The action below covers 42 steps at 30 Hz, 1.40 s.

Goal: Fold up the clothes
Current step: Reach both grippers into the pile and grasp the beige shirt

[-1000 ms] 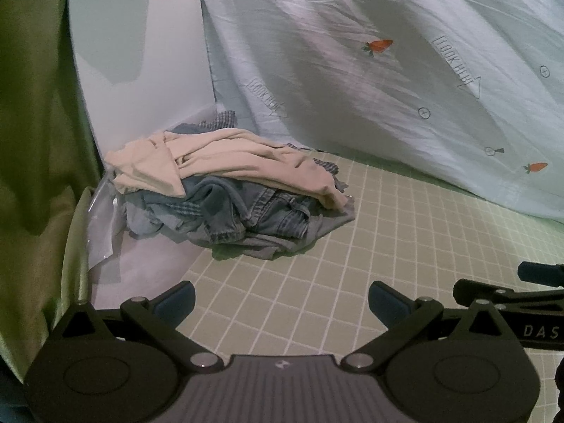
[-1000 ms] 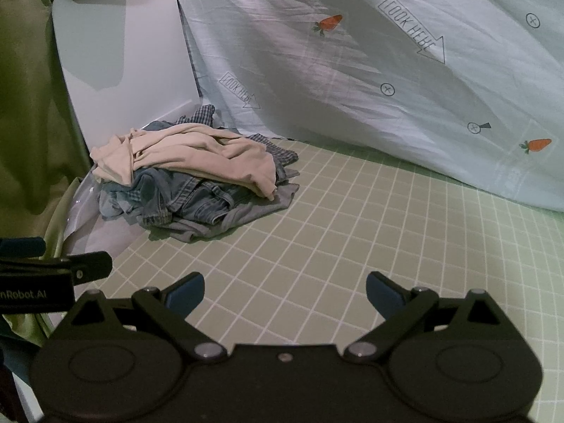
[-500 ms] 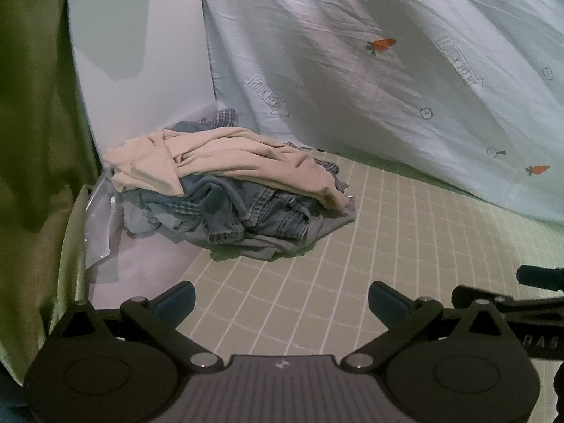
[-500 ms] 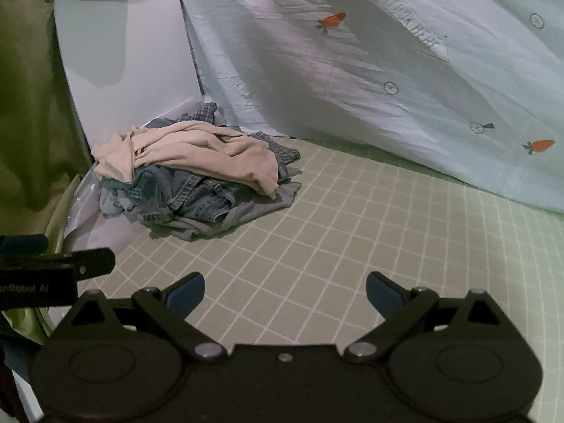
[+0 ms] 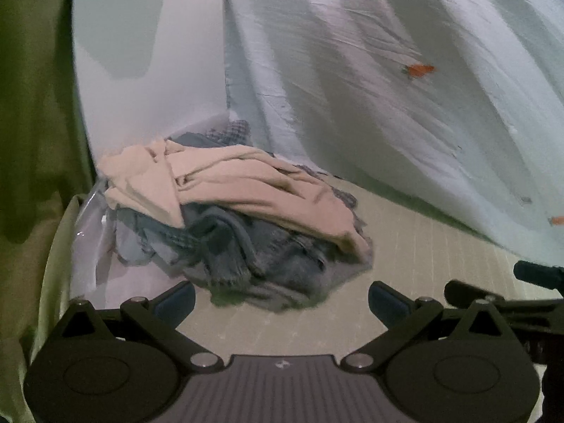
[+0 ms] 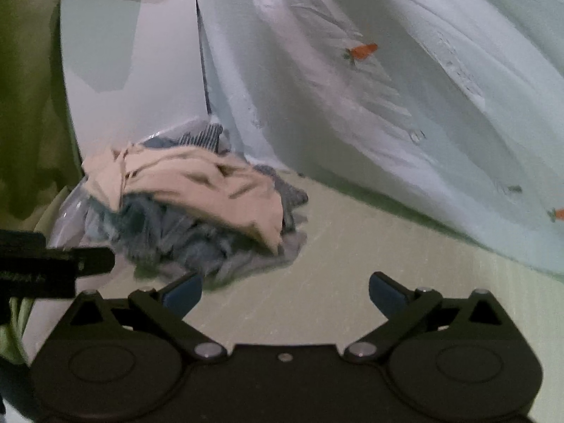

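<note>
A heap of clothes lies in the far left corner of the green checked mat. A beige garment (image 5: 239, 183) is on top, over blue denim (image 5: 246, 257) and a grey piece. The heap also shows in the right wrist view, with the beige garment (image 6: 197, 187) above denim (image 6: 176, 239). My left gripper (image 5: 281, 301) is open and empty just short of the heap. My right gripper (image 6: 284, 290) is open and empty, with the heap ahead and to its left. Each gripper's side shows in the other's view.
A white board (image 5: 148, 53) stands behind the heap. A pale blue sheet with carrot prints (image 5: 405, 88) hangs along the back. Green fabric (image 5: 31, 105) hangs at the left. Clear plastic (image 5: 88, 232) lies by the heap. The green mat (image 6: 405, 246) stretches right.
Both grippers have moved forward and left toward the heap, which now looks larger and closer. Both frames are motion-blurred. The jaws have stayed open.
</note>
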Tool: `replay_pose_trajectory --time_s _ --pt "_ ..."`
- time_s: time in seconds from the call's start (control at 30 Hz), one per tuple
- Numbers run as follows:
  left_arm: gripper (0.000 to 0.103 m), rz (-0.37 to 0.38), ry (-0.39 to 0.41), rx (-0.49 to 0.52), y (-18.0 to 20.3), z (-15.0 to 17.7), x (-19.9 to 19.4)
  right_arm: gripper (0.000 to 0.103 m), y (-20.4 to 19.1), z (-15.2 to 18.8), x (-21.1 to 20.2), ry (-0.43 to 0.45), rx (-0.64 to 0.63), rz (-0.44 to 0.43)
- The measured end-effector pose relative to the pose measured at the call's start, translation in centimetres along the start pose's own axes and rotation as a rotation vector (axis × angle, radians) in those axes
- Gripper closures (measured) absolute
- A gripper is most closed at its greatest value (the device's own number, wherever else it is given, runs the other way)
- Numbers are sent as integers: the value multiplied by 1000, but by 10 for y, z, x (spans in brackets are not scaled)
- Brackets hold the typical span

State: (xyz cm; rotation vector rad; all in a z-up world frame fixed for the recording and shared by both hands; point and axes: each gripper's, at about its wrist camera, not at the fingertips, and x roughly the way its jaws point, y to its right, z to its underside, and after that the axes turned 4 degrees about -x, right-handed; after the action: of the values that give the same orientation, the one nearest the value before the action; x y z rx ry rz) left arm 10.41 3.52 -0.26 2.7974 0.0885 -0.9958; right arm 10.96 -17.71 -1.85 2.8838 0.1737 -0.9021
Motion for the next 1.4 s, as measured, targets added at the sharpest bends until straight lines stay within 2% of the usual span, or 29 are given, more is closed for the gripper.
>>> replay_pose_trajectory --time_s 0.1,0.27,0.4,0.47,0.57,0.63,0.73,0.87,0.9,1.0,1.07,1.1,1.13,1.23,1.27,1.4 --pt "0 -25 -2 -48 -18 -19 22 1 -4 -24 29 18 -24 -2" --pt "2 -123 -16 -142 -55 -53 75 1 -15 -60 97 4 -34 -9" --pt "10 -184 -67 -192 -79 -78 126 5 -25 -85 153 -14 -50 -18" --pt "17 -218 -95 -216 -90 -86 149 12 -32 -95 182 -26 -80 -18" --pt "27 -239 -115 -252 -107 -94 175 22 -36 -108 225 -50 -91 -37" --pt "29 -236 -108 -281 -117 -97 185 27 -38 -114 254 -66 -88 -60" --pt "33 -229 -97 -312 -127 -101 197 29 -50 -120 289 -79 -140 -95" --pt "37 -230 -103 -289 -127 -106 209 30 -70 -128 326 -73 -239 -116" --pt "38 -233 -101 -284 -127 -106 210 31 -73 -130 332 -67 -246 -126" --pt "38 -238 -97 -275 -125 -107 211 47 -77 -138 350 -88 -259 -160" --pt "41 -237 -94 -276 -125 -107 208 77 -79 -141 359 -102 -261 -202" --pt "44 -237 -92 -276 -125 -107 207 85 -79 -139 358 -96 -263 -206" --pt "47 -237 -91 -276 -125 -107 205 98 -78 -138 356 -88 -262 -206" --pt "69 -217 -87 -268 -124 -108 198 100 -65 -131 339 -49 -198 -167" --pt "81 -216 -82 -265 -123 -108 194 100 -55 -127 328 -37 -160 -156" --pt "86 -171 -68 -230 -116 -107 175 101 -22 -112 282 16 -106 -95"
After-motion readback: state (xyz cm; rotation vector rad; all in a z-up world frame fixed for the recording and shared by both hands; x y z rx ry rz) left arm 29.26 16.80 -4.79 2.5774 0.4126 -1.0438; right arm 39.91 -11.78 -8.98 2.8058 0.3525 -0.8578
